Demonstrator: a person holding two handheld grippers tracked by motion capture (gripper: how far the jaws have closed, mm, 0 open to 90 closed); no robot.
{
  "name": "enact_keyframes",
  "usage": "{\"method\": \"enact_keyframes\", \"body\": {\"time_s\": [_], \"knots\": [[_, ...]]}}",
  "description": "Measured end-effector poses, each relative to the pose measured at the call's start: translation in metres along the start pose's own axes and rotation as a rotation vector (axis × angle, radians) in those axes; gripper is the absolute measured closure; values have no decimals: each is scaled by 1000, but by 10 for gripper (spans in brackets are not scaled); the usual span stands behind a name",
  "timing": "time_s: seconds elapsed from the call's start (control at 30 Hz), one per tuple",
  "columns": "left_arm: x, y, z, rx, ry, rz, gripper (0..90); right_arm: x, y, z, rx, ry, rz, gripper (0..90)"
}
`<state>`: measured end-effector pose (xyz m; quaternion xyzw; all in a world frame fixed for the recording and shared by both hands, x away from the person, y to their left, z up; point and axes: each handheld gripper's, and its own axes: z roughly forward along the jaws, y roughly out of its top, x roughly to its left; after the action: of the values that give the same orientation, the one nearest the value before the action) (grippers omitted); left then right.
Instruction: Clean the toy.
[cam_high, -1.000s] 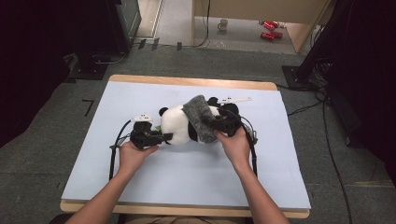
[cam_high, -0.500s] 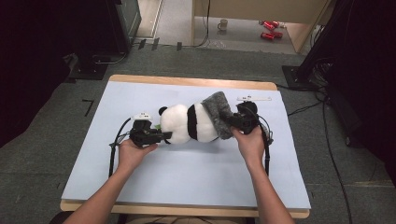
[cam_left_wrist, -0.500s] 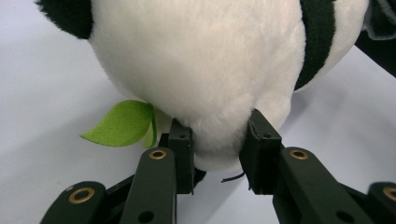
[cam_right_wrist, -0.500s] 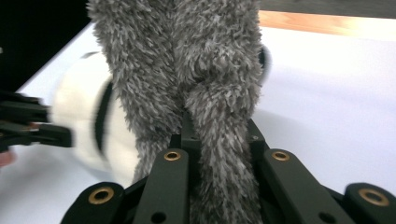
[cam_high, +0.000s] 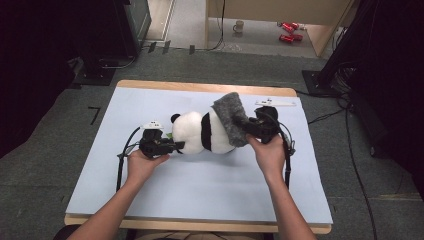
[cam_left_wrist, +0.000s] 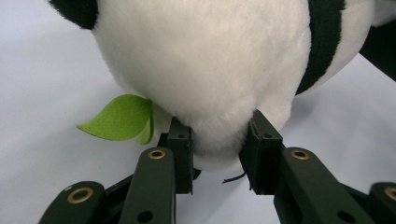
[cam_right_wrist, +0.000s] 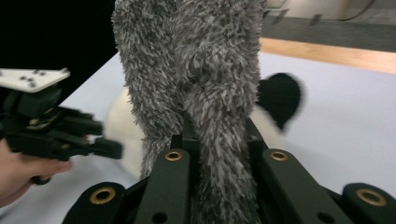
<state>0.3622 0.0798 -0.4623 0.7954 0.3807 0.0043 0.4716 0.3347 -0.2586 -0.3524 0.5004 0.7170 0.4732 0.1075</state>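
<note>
A plush panda (cam_high: 205, 132), round-bodied with short white pile and black bands, is lying on its side near the middle of the pale blue mat (cam_high: 200, 185) that is covering the wooden table (cam_high: 200, 226). In the high view the left gripper (cam_high: 170, 146) is sitting at the toy's nine o'clock side, and the right gripper (cam_high: 247, 131) is sitting at its three o'clock side.

In the left gripper view, the left gripper (cam_left_wrist: 215, 154) is pinching a soft bulge of the panda's white fur (cam_left_wrist: 210, 70), its two black jaws pressing into the pile from either side, so it is closed on the toy. A smooth, flat felt leaf (cam_left_wrist: 119, 117), bright green and teardrop-shaped, is sticking out from under the fur at about nine o'clock from the jaws.

In the right gripper view, the right gripper (cam_right_wrist: 218, 140) is clamping a fold of shaggy grey cloth (cam_right_wrist: 196, 70), long-fibred and tufted, which is rising between the jaws toward twelve o'clock. Behind it, at about two o'clock, a rounded black plush part of the panda (cam_right_wrist: 279, 99) is showing against the mat. In the high view this grey cloth (cam_high: 229, 117) is draping over the panda's right-hand end, touching the white fur.
</note>
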Motion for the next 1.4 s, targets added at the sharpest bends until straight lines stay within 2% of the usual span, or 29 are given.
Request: {"method": "enact_keyframes", "body": {"time_s": [0.23,0.4,0.6,0.73,0.93,1.23,1.4], "knots": [[-1,-5,1,-32,5,7,673,26,-10,40,87,68,-40,794],[-5,-9,0,-42,21,29,669,43,-15,62,119,122,-54,793],[-13,-9,-2,-33,58,19,666,58,-24,82,155,137,-91,786],[-15,-10,-1,-38,59,30,670,52,-27,86,159,136,-104,784],[-13,-9,0,-42,53,43,673,39,-20,74,156,72,-117,787],[-3,-5,1,-39,39,37,677,4,-8,41,90,20,-32,786],[2,-2,1,-26,24,6,678,-18,-9,27,57,-13,28,785]]}}
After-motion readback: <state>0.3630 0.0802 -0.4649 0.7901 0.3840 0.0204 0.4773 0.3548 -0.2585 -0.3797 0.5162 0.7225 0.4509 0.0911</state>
